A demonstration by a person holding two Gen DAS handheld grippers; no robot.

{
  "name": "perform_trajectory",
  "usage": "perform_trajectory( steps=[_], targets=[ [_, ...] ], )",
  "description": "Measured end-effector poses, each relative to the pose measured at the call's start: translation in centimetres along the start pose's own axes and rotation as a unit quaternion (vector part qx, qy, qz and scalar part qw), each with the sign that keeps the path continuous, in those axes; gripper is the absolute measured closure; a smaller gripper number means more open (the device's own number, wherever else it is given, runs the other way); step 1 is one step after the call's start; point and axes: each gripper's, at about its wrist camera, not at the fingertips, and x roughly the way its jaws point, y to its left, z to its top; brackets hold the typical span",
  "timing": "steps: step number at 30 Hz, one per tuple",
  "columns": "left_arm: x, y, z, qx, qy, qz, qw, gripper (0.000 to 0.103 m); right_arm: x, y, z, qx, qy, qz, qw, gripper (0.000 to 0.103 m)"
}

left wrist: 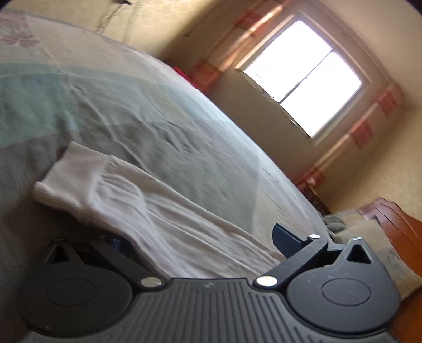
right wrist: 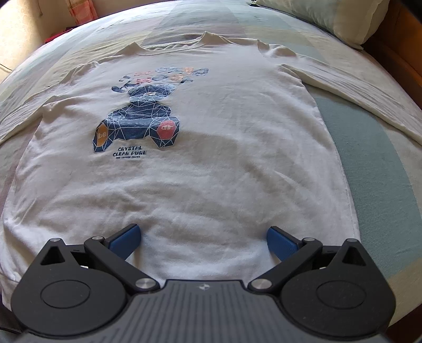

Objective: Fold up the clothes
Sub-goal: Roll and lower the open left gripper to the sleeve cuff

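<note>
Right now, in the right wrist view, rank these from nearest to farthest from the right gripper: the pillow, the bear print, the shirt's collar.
From the right gripper, open above the hem:
1. bear print, ahead, slightly left
2. collar, shirt's far end
3. pillow, far right corner of the bed

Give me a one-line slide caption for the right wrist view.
Open right gripper poised over the hem of a white printed shirt spread flat on the bed.

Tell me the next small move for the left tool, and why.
Probably close the left tool on the white sleeve. The sleeve lies between its spread fingers, cuff end stretched out across the bed, and nothing is gripped yet. The right tool hovers open over the shirt's hem, so the shirt lies flat and unfolded; bringing a sleeve inward seems the natural first fold.
</note>
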Motion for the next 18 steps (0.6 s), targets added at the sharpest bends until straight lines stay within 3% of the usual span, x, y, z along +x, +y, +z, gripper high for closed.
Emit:
perform_trajectory(
  steps=[4, 11, 15, 18],
  targets=[
    [0.8, 0.0, 0.4, 0.003, -0.005, 0.008, 0.9999, 0.001, -0.4, 0.1, 0.3, 0.001, -0.003, 0.005, 1.000, 0.000],
    [1.6, -0.5, 1.3, -0.018, -0.005, 0.016, 0.9997, 0.001, -4.1, 0.9, 1.5, 0.019, -0.085, 0.067, 0.994, 0.000],
    [1.6, -1.6, 1.1, -0.017, 0.008, 0.008, 0.9998, 0.001, -4.4, 2.5, 3.0, -0.001, -0.086, 0.082, 0.993, 0.000],
    [2.0, -2.3, 0.0, -0.013, 0.008, 0.026, 0.9995, 0.001, -4.7, 3.7, 3.5, -0.005, -0.094, 0.110, 0.989, 0.000]
  ],
)
